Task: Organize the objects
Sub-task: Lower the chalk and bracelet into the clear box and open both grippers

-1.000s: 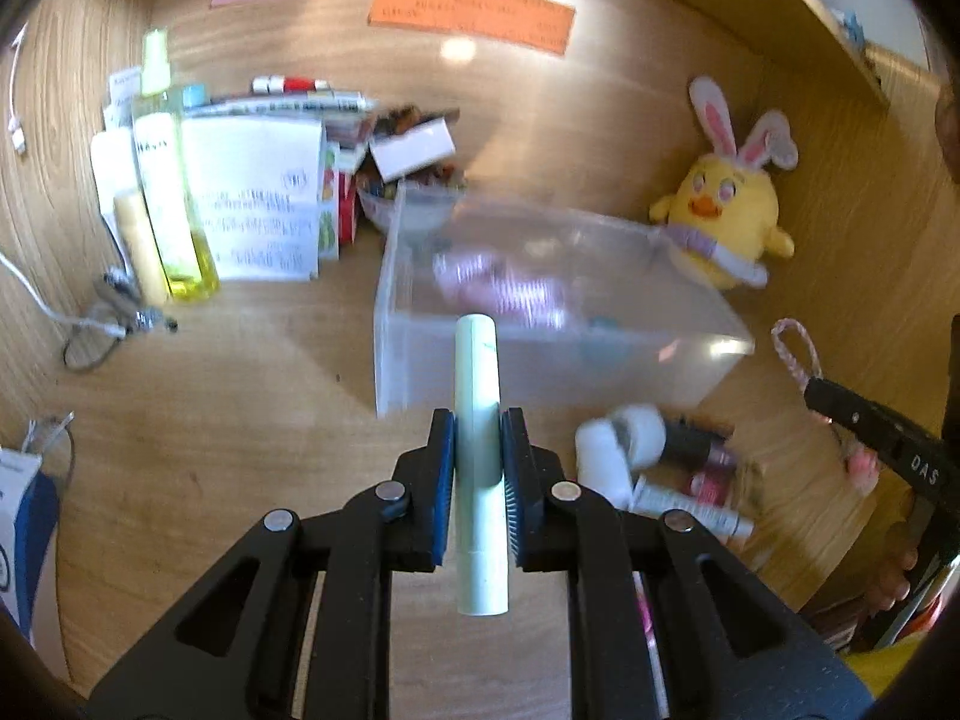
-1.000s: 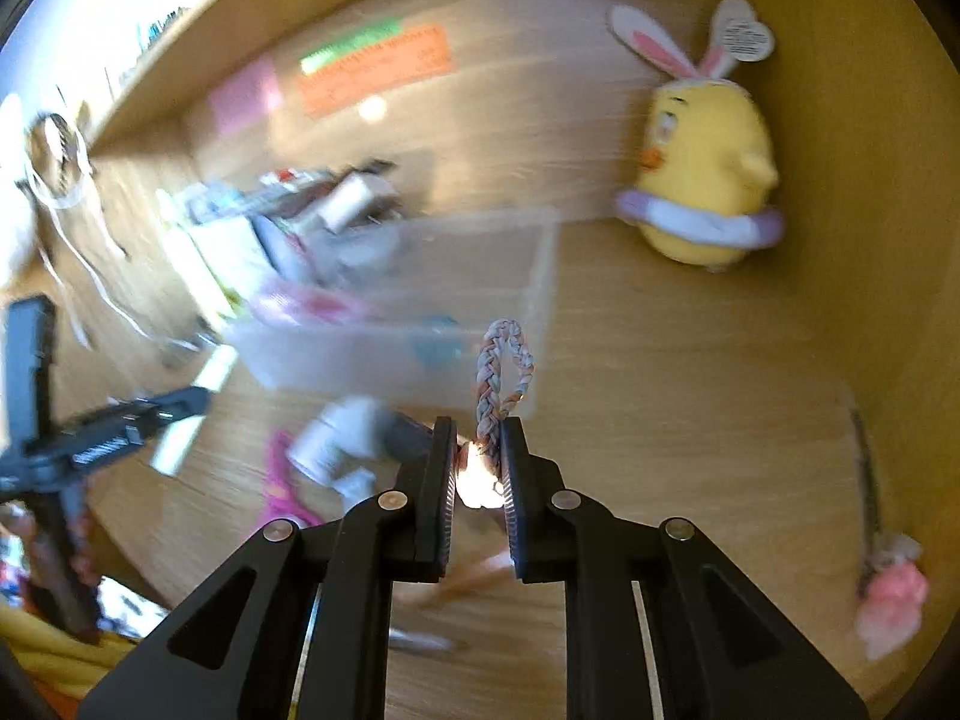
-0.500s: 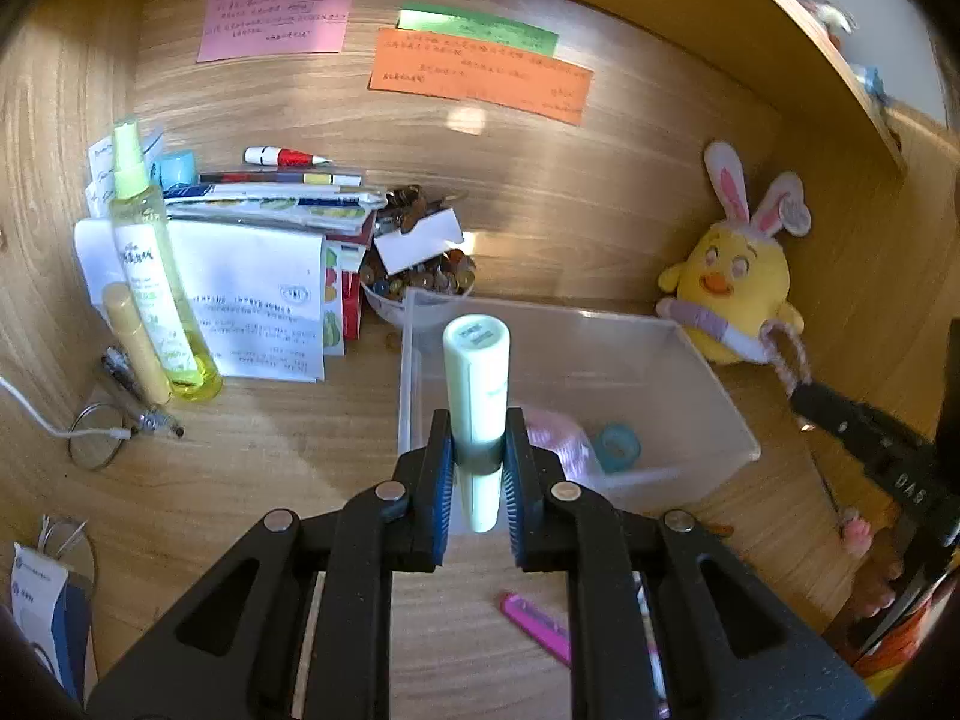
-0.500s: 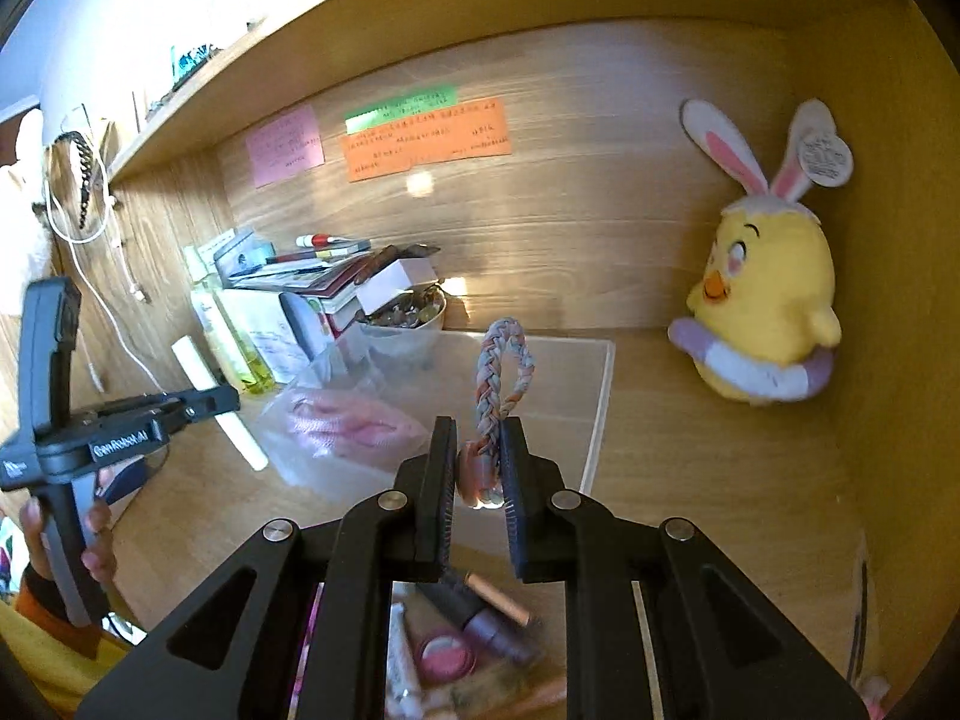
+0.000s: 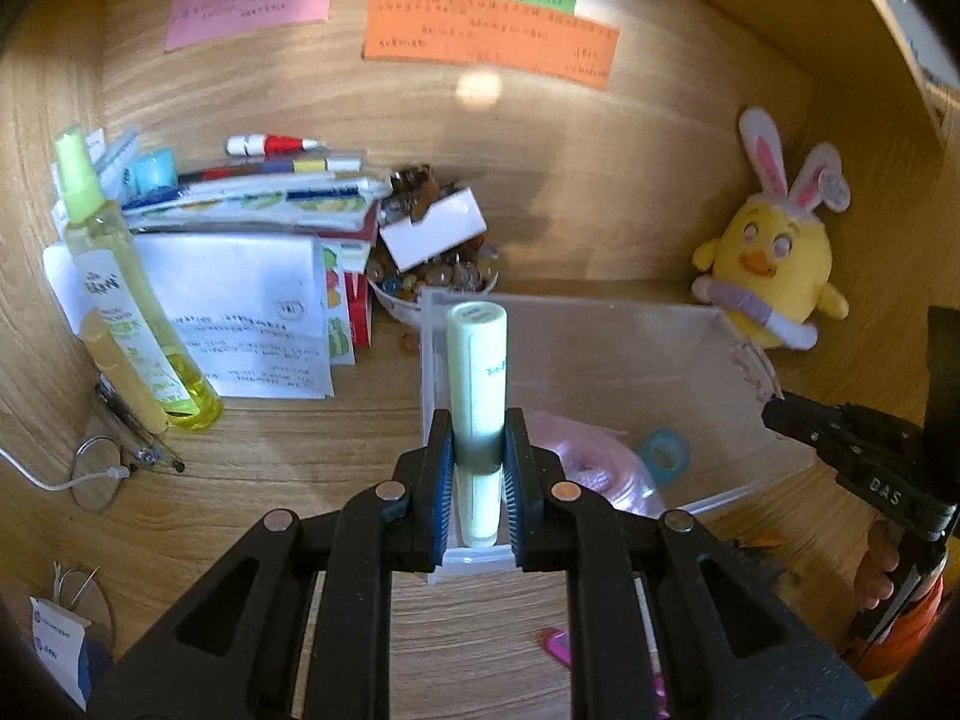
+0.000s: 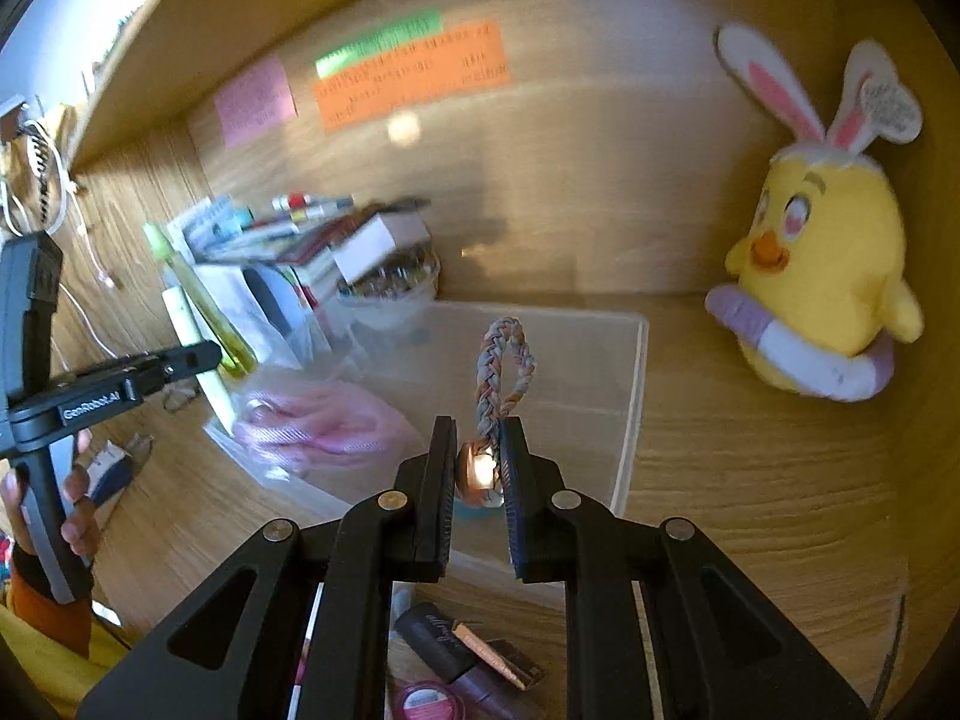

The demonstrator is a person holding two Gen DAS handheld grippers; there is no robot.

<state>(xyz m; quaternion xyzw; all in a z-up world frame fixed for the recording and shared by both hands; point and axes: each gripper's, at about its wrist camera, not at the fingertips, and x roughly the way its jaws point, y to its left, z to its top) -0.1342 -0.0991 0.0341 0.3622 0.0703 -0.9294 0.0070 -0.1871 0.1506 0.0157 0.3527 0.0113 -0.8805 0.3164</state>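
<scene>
Status: both grippers loaded and hovering at the clear bin (image 5: pixel 708 354), so the step in hand looks like a double drop-off. Left gripper (image 5: pixel 477 468) has its fingers pinching a pale green tube (image 5: pixel 477 372) near its lower half, tube roughly upright with the cap pointing to 12 o'clock, sitting over the bin's near-left corner. Right gripper (image 6: pixel 477 468) has its fingers pinching the metal clasp of a braided loop (image 6: pixel 504 366), loop standing up toward 12 o'clock over the bin's near wall. Bin already holds a pink pouch (image 5: pixel 591 462) and a blue tape roll (image 5: pixel 663 450) at its near end; far half toward 12 looks free. Advice: push the tube further in past the rim before letting go, tip it flat so it doesn't bounce off the wall, aim at the bare floor beyond the pouch. Release the loop low; it is limp and will probably snag on a finger pad if dropped from height. Stagger the two releases, since the grippers crowd the same opening. More cosmetics (image 6: pixel 474 654) lie on the tabletop at 6 o'clock in the right view, likely next. Plush chick (image 6: pixel 822 276) at 2 o'clock is well apart, no conflict.
</scene>
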